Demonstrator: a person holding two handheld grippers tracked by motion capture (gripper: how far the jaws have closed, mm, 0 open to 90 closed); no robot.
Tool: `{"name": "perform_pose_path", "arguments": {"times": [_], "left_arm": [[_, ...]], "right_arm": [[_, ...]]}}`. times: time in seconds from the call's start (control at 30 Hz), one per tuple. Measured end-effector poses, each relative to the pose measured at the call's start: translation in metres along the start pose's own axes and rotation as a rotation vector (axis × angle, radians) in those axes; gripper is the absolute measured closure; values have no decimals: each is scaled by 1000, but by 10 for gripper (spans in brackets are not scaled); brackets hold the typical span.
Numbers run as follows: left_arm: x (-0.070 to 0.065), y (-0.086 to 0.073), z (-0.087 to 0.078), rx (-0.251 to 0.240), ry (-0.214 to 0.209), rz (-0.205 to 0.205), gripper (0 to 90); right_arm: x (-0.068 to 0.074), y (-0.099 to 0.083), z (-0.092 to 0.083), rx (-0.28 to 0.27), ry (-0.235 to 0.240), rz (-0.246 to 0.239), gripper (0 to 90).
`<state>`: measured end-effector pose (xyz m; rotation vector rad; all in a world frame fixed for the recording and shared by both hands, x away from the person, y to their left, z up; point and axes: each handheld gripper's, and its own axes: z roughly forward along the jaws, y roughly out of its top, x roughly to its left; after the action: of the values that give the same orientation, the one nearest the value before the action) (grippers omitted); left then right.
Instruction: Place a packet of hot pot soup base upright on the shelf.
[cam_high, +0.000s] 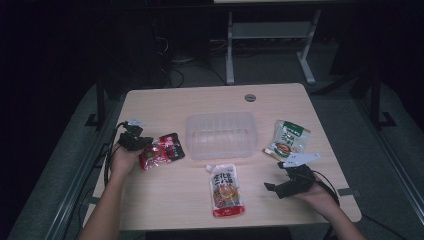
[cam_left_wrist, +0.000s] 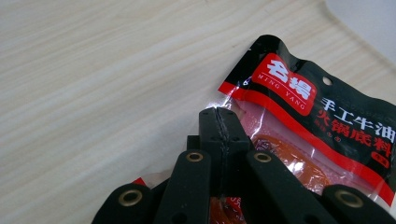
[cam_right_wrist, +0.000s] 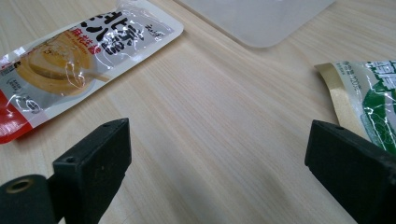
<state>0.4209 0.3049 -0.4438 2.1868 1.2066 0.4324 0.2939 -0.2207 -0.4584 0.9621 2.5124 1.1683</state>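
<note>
Pinching the red-and-black sauce packet (cam_left_wrist: 299, 135) at its clear edge, the left claw (cam_left_wrist: 219, 128) is clamped tight near the tabletop's (cam_high: 165, 200) left side; the packet's long axis runs toward the clear plastic tub (cam_high: 220, 134). Farther right, the right claw (cam_right_wrist: 219, 158) gapes wide, holding nothing

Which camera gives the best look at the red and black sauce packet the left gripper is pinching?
The left gripper view: the red and black plastic sauce packet is close, its label sharp, the left gripper shut on its clear edge. The high view shows the packet small and dim beside the clear plastic container.
</note>
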Motion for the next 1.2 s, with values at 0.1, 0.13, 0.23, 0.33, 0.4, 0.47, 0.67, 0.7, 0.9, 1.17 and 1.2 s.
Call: {"name": "perform_pose_path", "arguments": {"times": [0.1, 0.13, 0.23, 0.33, 0.4, 0.47, 0.67, 0.7, 0.9, 1.17, 1.2], "left_arm": [[-3, -5, 0, 32, -10, 19, 897], [-3, -5, 0, 32, -10, 19, 897], [-4, -10, -5, 36, -23, -3, 897], [-6, -13, -9, 41, -39, -19, 897], [-6, -15, -11, 47, -41, -17, 898], [-8, -19, -15, 57, -48, -6, 897], [-21, -31, -25, 55, -88, 6, 898], [-23, -33, -26, 51, -90, 9, 897], [-32, -37, -29, 53, -114, 32, 897], [-51, -34, -27, 57, -159, 79, 898], [-53, -34, -26, 57, -169, 87, 898]], "right_arm": [[0, 0, 0, 2, 3, 1, 66], [0, 0, 0, 3, 3, 0, 66], [0, 0, 0, 2, 4, -1, 66], [0, 0, 0, 1, 4, -1, 66], [0, 0, 0, 2, 4, -1, 66], [0, 0, 0, 4, 5, -1, 66], [1, 0, 1, 4, 5, -4, 66], [2, 1, 1, 6, 6, 0, 66], [2, 1, 1, 8, 9, -6, 66], [2, 1, 1, 7, 9, -7, 66], [2, 1, 1, 8, 9, -4, 66]]}}
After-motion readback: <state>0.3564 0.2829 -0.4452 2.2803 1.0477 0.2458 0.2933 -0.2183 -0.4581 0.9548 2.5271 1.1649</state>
